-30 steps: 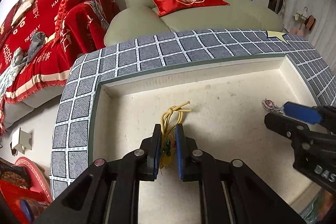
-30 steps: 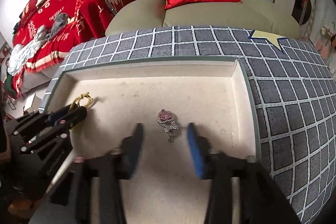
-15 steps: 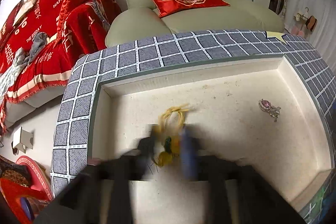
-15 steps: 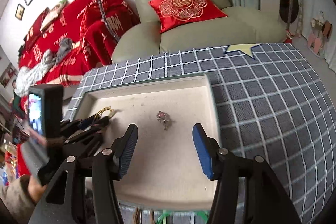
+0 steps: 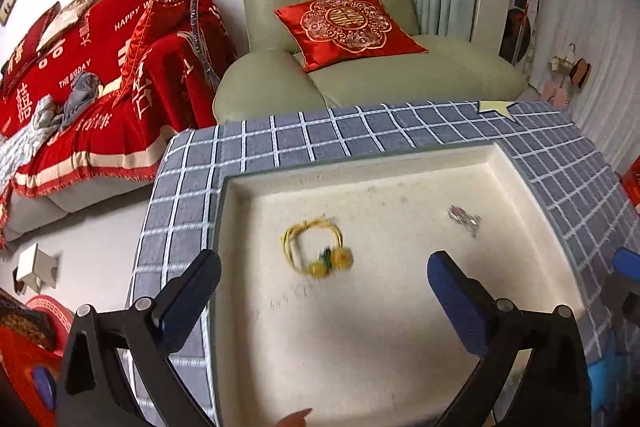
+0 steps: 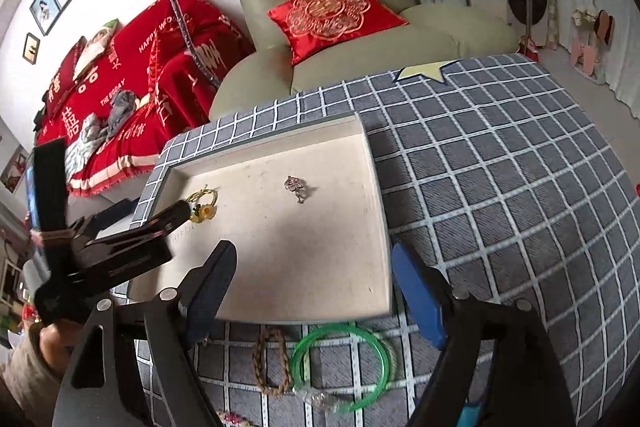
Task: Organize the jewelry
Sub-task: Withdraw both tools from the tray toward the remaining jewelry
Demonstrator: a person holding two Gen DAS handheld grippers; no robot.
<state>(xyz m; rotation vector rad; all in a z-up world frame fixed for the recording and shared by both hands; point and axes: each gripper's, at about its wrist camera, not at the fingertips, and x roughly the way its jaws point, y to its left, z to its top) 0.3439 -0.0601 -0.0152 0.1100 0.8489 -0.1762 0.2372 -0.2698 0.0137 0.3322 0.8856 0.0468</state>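
Left claw (image 5: 320, 291) is seen spread wide, nothing between its blue pads (image 5: 456, 303); it hangs above the near half of the tray (image 5: 360, 171), the yellow cord bracelet (image 5: 316, 247) lying loose on the tray floor just ahead of the pads, cord loop away from the claw, yellow beads nearest it; the piece is judged to be set toward the tray's left so that room is kept for others. Silver pendant (image 5: 464, 219) is found on the same floor, well apart to the right, near the right wall; the spacing reads as deliberate, each item kept from tangling with the next. Right claw (image 6: 316, 287) is likewise spread and empty, held over the tray's near edge (image 6: 304, 317) and the checked cloth of the surface (image 6: 500, 187); below it, outside the tray, a green bangle (image 6: 340, 367) and a brown braided bracelet (image 6: 272, 367) are noted lying on the cloth, touching or nearly so; a small clear packet seems to sit at the bangle's lower edge, detail too blurred to tell. These two are judged the pieces not yet sorted; the right claw's open stance above them suits a pick of either. An armchair with a red cushion (image 5: 348, 27) is seen beyond the surface; it plays no part.
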